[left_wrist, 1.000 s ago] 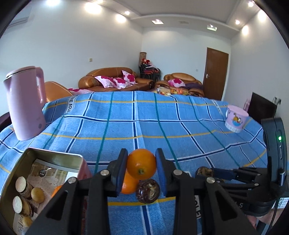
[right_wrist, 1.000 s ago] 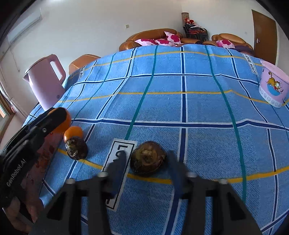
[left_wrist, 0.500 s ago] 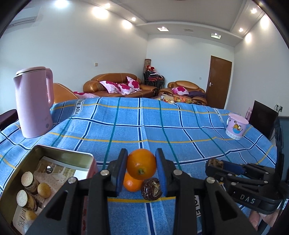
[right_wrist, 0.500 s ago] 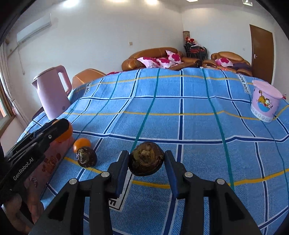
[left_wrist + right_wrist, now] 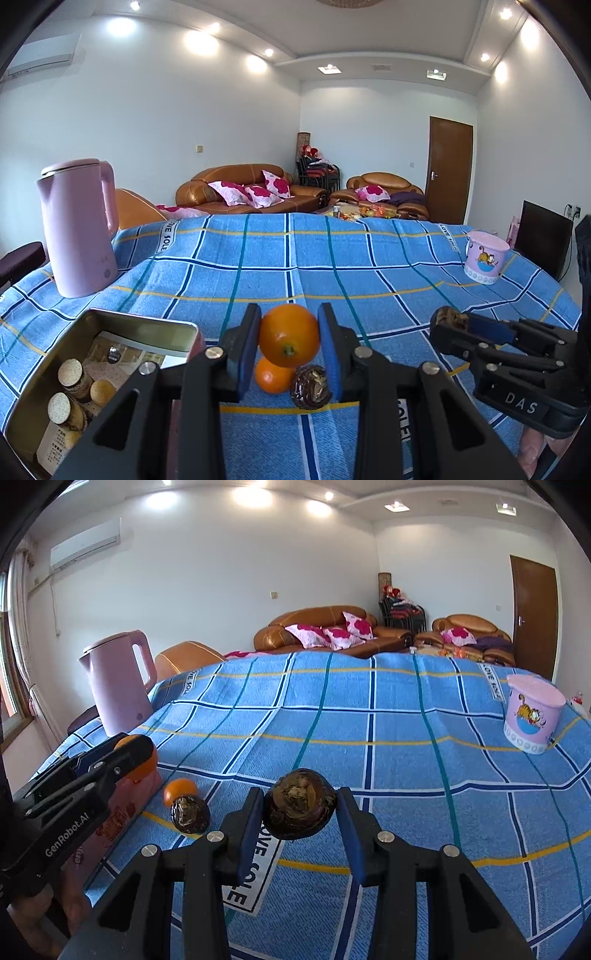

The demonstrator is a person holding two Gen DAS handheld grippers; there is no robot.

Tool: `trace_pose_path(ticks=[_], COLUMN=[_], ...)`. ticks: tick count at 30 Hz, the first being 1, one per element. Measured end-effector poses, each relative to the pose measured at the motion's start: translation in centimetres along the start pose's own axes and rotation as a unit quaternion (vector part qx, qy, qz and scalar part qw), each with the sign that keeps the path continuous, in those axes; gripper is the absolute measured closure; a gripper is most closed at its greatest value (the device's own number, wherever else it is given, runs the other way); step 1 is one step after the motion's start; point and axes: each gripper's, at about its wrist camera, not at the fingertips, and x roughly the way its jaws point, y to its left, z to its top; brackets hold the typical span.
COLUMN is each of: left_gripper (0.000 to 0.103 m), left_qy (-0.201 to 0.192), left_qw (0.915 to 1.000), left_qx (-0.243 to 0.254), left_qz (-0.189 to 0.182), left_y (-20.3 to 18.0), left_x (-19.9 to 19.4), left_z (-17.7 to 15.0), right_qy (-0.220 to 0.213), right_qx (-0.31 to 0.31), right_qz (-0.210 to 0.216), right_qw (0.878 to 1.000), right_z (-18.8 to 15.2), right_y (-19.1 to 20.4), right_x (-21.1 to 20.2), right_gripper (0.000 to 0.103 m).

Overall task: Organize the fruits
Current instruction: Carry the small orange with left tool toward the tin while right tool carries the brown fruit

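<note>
The left gripper [image 5: 289,345] was clamped on an orange [image 5: 289,335], its blue pads pressing both sides of the fruit, which hung clear of the tablecloth [image 5: 332,266]. The right gripper [image 5: 300,814] was clamped on a dark brown fruit [image 5: 300,804], likewise held off the cloth. Below the held orange, a second orange [image 5: 272,376] and a second brown fruit [image 5: 311,387] lay touching each other on the cloth. An open tin [image 5: 110,354] stood just left of the left gripper, holding round biscuits and paper. A pink kettle [image 5: 77,229] stood at the far left and a pink cup [image 5: 484,256] at the far right.

The second orange was half hidden behind the held one. In the left view only an edge of the right gripper's fruit showed past its finger. The tin's near end was cut off by the frame and the gripper body. What kind of fruit the brown ones were could not be made out.

A second earlier the right gripper's fruit had sat on the cloth between blurred fingers that were not yet closed on it; by now it was gripped and raised. The left gripper's hold on the orange was unchanged.
</note>
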Motion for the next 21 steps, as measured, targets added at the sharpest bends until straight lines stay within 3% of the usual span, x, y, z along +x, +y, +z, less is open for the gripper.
trace_pose_path(ticks=[21], left_gripper=[0.070], left_qy=[-0.021], left_qw=[0.9997], left_qx=[0.008], left_qz=[0.010], left_y=[-0.4], left_x=[-1.0], left_z=[-0.1], right_qy=[-0.067], right_qx=[-0.014], right_qz=[-0.006], right_qw=[0.998], right_z=[-0.3], right_y=[0.4], right_x=[-2.5], right_gripper=[0.061])
